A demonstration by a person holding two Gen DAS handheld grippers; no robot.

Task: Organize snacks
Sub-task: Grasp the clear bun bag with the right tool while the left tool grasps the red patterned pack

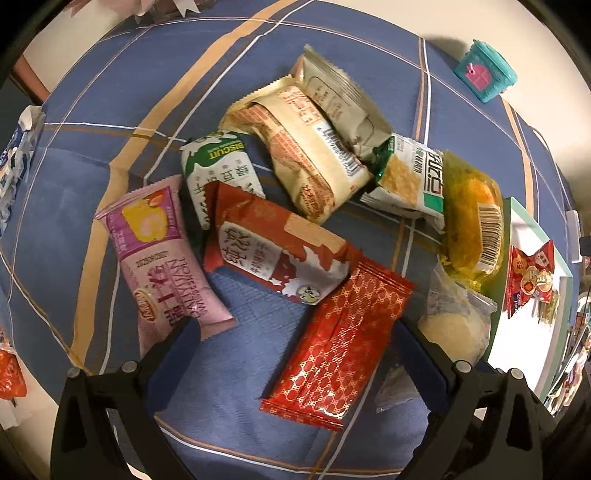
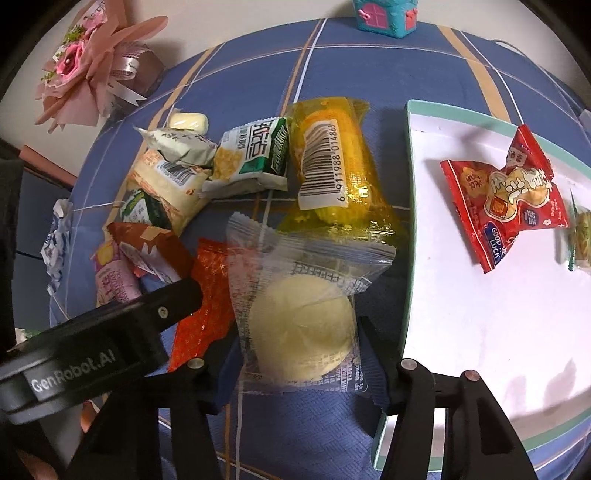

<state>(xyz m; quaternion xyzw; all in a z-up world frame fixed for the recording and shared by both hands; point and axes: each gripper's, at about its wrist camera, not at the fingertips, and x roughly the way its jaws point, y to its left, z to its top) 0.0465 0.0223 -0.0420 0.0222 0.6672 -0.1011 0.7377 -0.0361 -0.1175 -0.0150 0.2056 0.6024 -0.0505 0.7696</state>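
A heap of snack packets lies on the blue checked cloth (image 1: 74, 206). My left gripper (image 1: 295, 326) points straight down, open wide, with the red gold-patterned packet (image 1: 343, 350) lying between its fingers, untouched. A pink packet (image 1: 166, 258) sits by its left finger. My right gripper (image 2: 299, 350) is shut on the clear packet with a pale round cake (image 2: 299, 328), which also shows at the right in the left wrist view (image 1: 454, 328). Beyond it lie a yellow packet with a barcode (image 2: 332, 162) and a green-and-white cracker packet (image 2: 251, 155).
A white tray with a teal rim (image 2: 408, 221) lies to the right, holding a red packet (image 2: 506, 206) and a small one at the edge (image 2: 581, 236). A pink bouquet (image 2: 92, 62) and a teal toy house (image 2: 384, 14) stand at the far side.
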